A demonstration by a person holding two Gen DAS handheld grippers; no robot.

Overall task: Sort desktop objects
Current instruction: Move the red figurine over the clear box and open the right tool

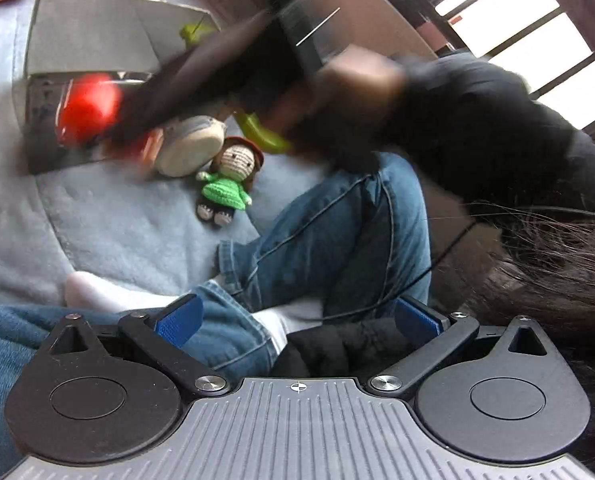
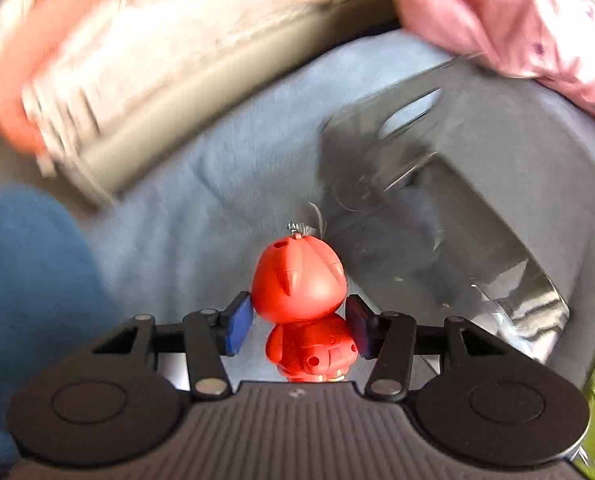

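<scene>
On my right gripper (image 2: 299, 326) the blue pads (image 2: 239, 326) sit to either side of a red figurine (image 2: 299, 292), a round-headed toy with a small metal ring on top; the pads are narrowed around it, just beside its neck and body, but I cannot tell for sure whether they press it or only flank it (a sliver of gap shows on the left side). The figurine hangs over the pale blue blanket (image 2: 217, 184), next to a clear plastic box (image 2: 477, 208) that lies to its right. My left gripper (image 1: 297, 320) is spread wide with nothing between its pads, and beyond them I see only a denim-clad leg (image 1: 337, 232) and a white sock (image 1: 97, 292). From the left wrist view the same blanket (image 1: 117, 232) carries a small crocheted doll in a green dress (image 1: 227, 184), lying on its back just beside a grey and cream plush (image 1: 193, 144). A green curved toy (image 1: 263, 132) lies near them, partly hidden by the blurred dark arm (image 1: 457, 120) crossing the frame. The clear box (image 1: 97, 60) rests further back with a red blur (image 1: 91, 106) in front of its wall. Behind it all, pink fabric (image 2: 517, 20) is bunched at the blanket's edge, and bright window panes (image 1: 517, 12) show beyond dark bars.
</scene>
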